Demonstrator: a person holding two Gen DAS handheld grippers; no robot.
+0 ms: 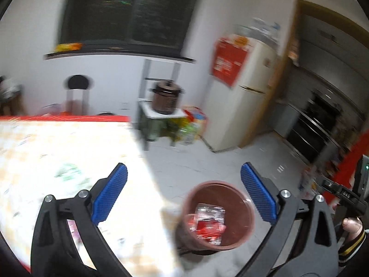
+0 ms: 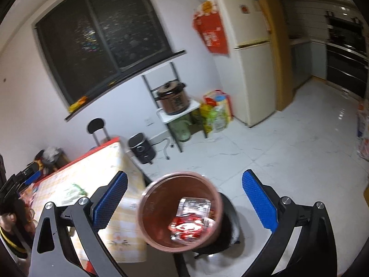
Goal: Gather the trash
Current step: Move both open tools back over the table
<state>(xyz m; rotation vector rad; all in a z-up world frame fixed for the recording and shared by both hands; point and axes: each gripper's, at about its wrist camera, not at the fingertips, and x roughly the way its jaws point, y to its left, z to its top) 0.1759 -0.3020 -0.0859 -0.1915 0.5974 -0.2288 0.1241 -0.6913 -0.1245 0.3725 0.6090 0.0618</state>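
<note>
A reddish-brown round trash bin (image 1: pixel 218 217) stands beside the table's right edge, on a black stool; it also shows in the right wrist view (image 2: pixel 181 212). Inside lie a clear plastic wrapper (image 1: pixel 211 212) and red wrappers (image 2: pixel 188 228). My left gripper (image 1: pixel 183 196) is open and empty, above the table edge and the bin. My right gripper (image 2: pixel 184 198) is open and empty, directly above the bin. The right gripper and the hand holding it also show at the right edge of the left wrist view (image 1: pixel 346 198).
A table with a yellow patterned cloth (image 1: pixel 57 161) is at the left. A rack with a brown rice cooker (image 2: pixel 173 98), bags, a cream fridge (image 2: pixel 249 57), an air fryer (image 2: pixel 141 147) and a black chair (image 2: pixel 96 127) stand along the far wall. White tiled floor (image 2: pixel 276 150) lies to the right.
</note>
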